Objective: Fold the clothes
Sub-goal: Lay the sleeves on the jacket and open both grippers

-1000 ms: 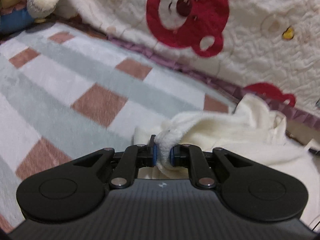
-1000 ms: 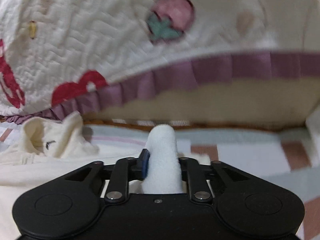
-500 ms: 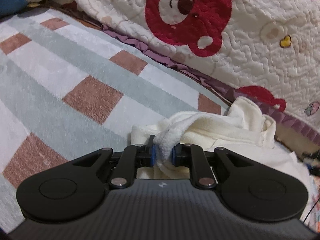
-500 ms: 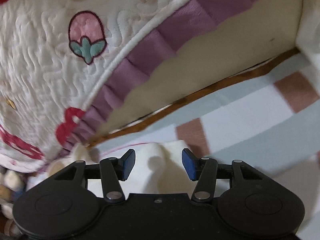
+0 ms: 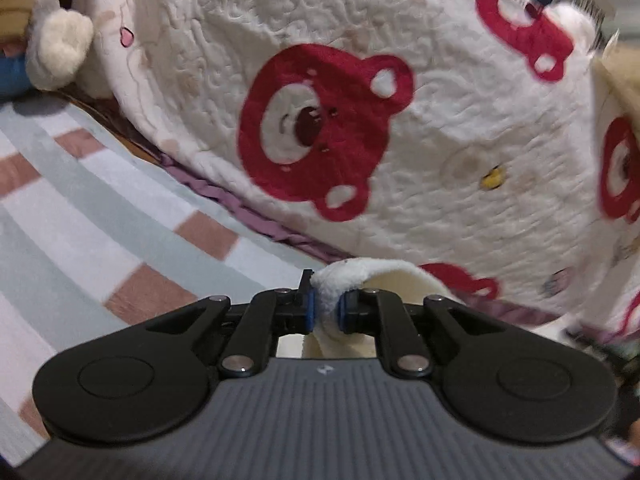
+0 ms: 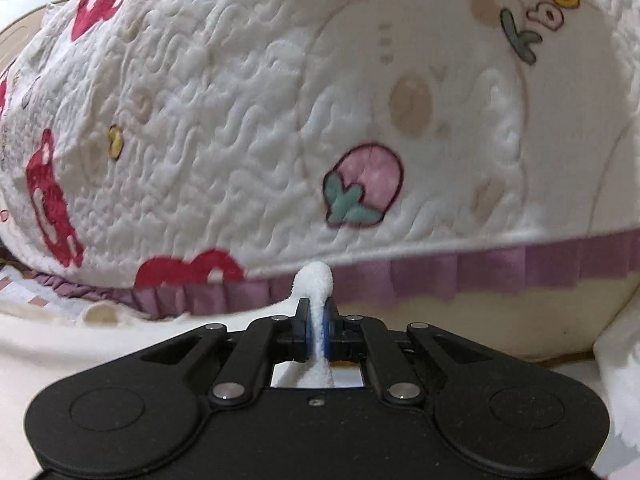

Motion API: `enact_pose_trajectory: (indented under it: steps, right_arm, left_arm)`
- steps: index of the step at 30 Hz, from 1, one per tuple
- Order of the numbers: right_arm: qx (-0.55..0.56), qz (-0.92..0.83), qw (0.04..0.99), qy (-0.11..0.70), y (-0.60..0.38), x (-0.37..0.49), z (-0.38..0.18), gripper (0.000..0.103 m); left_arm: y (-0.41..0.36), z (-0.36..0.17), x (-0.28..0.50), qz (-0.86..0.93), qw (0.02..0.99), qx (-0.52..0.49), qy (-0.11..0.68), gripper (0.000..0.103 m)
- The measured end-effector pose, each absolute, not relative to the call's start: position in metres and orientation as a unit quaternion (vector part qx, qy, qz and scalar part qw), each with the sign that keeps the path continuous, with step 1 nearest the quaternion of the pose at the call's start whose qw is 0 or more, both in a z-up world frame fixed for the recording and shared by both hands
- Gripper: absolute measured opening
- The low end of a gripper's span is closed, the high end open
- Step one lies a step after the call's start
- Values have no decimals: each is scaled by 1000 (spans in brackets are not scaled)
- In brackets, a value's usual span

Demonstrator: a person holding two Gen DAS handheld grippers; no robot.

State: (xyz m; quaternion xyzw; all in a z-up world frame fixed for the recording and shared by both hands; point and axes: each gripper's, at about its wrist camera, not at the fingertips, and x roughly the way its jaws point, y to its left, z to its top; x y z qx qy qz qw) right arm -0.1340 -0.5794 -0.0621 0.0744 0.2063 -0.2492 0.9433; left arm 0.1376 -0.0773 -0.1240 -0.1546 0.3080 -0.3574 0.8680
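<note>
Left wrist view has the left gripper (image 5: pixel 325 310) pinching a fold of the cream garment (image 5: pixel 352 276) at lower centre, the right gripper (image 6: pixel 318 326) likewise clamped on it, with a bear-print quilt (image 5: pixel 400 128) behind and a checked blanket (image 5: pixel 100 220) at left.

A white quilted bedspread (image 5: pixel 420 128) with red bear faces, a pink strawberry and a purple ruffled hem (image 6: pixel 500 272) hangs down across the back of both wrist views. Under the hem shows a plain cream panel (image 6: pixel 500 320). A plush checked blanket (image 5: pixel 100 220) in grey-green, white and brown squares covers the floor to the left. At the upper left a cream stuffed toy (image 5: pixel 60 48) leans beside the bedspread, touching something blue (image 5: pixel 12 76)
</note>
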Motion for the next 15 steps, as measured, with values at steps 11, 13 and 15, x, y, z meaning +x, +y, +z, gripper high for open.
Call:
enact_pose_trajectory:
  steps: [11, 13, 15]
  right_arm:
    - [146, -290, 916, 236, -610, -144, -94, 48]
    - [153, -266, 921, 242, -603, -159, -93, 48]
    - [159, -248, 921, 256, -595, -174, -94, 48]
  left_arm:
    - [-84, -128, 125, -333, 874, -110, 335, 54]
    - [-86, -123, 121, -353, 870, -102, 327, 55]
    - [-94, -125, 121, -376, 857, -91, 341, 60]
